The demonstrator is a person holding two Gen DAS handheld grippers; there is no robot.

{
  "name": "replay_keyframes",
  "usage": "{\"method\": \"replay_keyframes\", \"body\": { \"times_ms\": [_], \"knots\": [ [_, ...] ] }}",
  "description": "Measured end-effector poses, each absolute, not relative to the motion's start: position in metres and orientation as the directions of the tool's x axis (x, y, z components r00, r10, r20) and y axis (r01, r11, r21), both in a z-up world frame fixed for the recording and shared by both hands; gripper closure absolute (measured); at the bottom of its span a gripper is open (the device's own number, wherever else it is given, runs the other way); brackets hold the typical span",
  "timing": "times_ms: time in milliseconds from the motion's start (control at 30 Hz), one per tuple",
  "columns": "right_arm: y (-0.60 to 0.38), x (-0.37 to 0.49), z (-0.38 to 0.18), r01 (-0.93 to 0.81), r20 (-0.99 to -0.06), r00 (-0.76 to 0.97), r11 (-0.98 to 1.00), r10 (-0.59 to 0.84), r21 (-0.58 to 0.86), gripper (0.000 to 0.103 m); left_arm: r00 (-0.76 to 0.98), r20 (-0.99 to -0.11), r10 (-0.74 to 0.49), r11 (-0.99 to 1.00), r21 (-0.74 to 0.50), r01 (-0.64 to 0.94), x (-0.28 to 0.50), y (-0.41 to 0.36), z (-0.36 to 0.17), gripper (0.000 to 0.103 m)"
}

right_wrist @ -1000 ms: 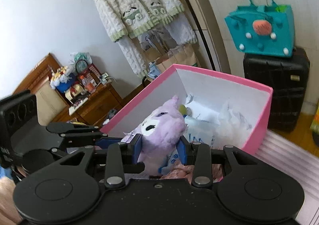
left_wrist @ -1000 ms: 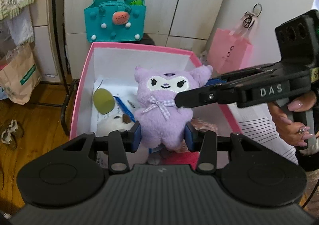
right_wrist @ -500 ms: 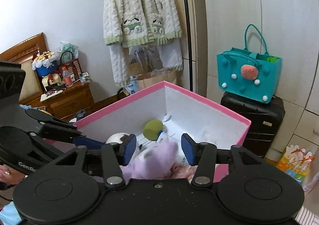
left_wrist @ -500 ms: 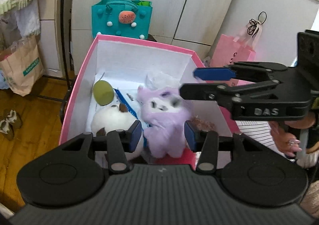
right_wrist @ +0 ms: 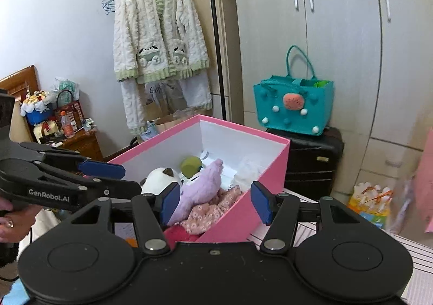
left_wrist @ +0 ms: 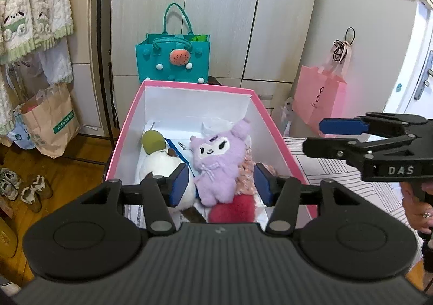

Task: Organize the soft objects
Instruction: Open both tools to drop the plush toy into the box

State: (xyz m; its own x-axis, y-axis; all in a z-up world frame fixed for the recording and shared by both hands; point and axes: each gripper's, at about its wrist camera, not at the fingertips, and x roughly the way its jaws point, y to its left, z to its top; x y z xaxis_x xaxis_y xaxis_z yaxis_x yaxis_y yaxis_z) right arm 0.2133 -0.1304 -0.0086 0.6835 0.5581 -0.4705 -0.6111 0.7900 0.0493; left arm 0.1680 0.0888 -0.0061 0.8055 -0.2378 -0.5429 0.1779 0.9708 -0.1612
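Observation:
A purple plush (left_wrist: 216, 161) lies face up in the pink box (left_wrist: 127, 126), free of both grippers. Beside it are a white plush with a green cap (left_wrist: 159, 167), a pink floral cloth (left_wrist: 246, 169) and a red fluffy item (left_wrist: 232, 210). My left gripper (left_wrist: 222, 183) hovers over the box's near end, jaws opening, with nothing pressed between the pads. My right gripper (right_wrist: 215, 203) stands at the box's near corner, jaws also opening and empty. From the right wrist, the purple plush (right_wrist: 200, 188) shows beyond the pads, inside the pink box (right_wrist: 270, 169). Each gripper appears in the other's view: right gripper (left_wrist: 322, 137), left gripper (right_wrist: 119, 178).
A teal felt bag (left_wrist: 173, 61) sits on a black suitcase (right_wrist: 311, 159) behind the box. A pink paper bag (left_wrist: 319, 102) hangs at the right. A brown paper bag (left_wrist: 51, 121) and shoes (left_wrist: 24, 188) are on the wooden floor at left. The box rests on a striped surface (left_wrist: 338, 178).
Both grippers held the purple plush above the box a second ago. They let go, it dropped into the box, and both grippers drew back and widened.

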Motion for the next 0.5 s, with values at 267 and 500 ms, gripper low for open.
{"method": "replay_keyframes", "body": {
  "times_ms": [267,500],
  "knots": [
    [-0.133,0.167,0.006,-0.577,-0.463,0.733,0.816,0.498,-0.034,0.028,0.828,-0.517,-0.217,0.976,-0.128,0.176,0.132,0.079,0.009,0.046],
    [-0.135,0.143,0.015,-0.53,-0.476,0.772,0.84,0.421,-0.116,0.008,0.847,-0.481,-0.225,0.974,-0.092,0.207,0.103,0.065,0.025,0.042]
  ]
}}
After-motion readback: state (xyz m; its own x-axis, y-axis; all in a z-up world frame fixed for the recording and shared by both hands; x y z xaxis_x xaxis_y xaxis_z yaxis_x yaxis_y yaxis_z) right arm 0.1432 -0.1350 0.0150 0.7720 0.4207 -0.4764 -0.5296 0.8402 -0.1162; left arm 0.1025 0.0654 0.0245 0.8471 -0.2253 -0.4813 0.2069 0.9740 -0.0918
